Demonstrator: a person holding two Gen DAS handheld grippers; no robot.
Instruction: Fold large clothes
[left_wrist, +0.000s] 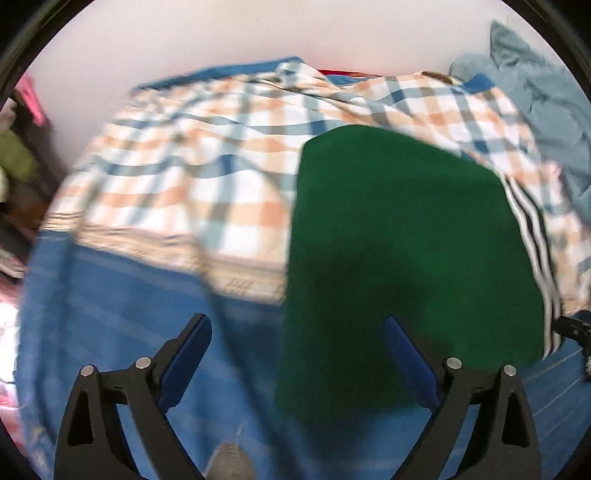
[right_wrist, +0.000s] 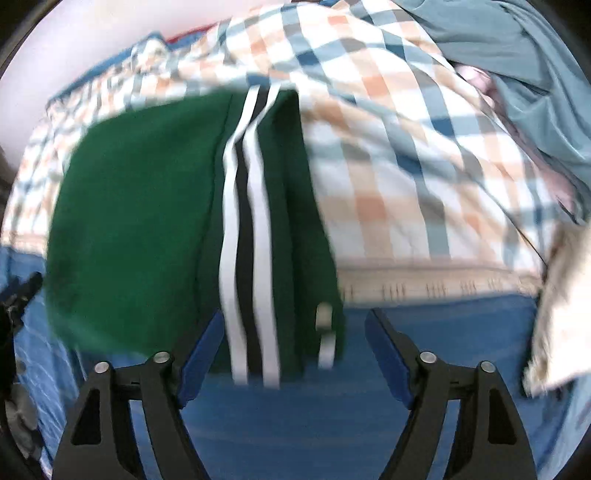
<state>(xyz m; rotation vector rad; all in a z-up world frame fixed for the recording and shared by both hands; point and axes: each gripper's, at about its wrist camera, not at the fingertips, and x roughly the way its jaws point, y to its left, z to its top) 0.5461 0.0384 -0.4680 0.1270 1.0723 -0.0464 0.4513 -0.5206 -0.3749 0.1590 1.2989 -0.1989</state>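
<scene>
- The green garment (left_wrist: 402, 254) lies folded into a flat, roughly rectangular block on the bed, partly on the blue bedsheet (left_wrist: 122, 306) and partly on the checked blanket (left_wrist: 192, 166).
- Its white and black side stripes (right_wrist: 247, 229) run lengthwise down the fabric; in the left wrist view they sit along the garment's right edge, in the right wrist view near its middle.
- The left gripper (left_wrist: 297, 341) has its jaws wide apart with nothing between the blue pads; the garment's near left portion lies beyond and between the fingers, and whether they touch it is unclear.
- The right gripper (right_wrist: 295, 334) also has its jaws wide and grips nothing; the striped near edge of the garment shows between its fingers, just ahead of them.
- A small white tag (right_wrist: 325, 336) hangs at the garment's near right corner.
- A grey-blue cloth (left_wrist: 546, 110) lies bunched beyond the checked blanket on the right.
- A pale fuzzy fabric (right_wrist: 561, 306) sits at the right edge of the right wrist view, on the bedsheet.
- Both views are motion-blurred.
</scene>
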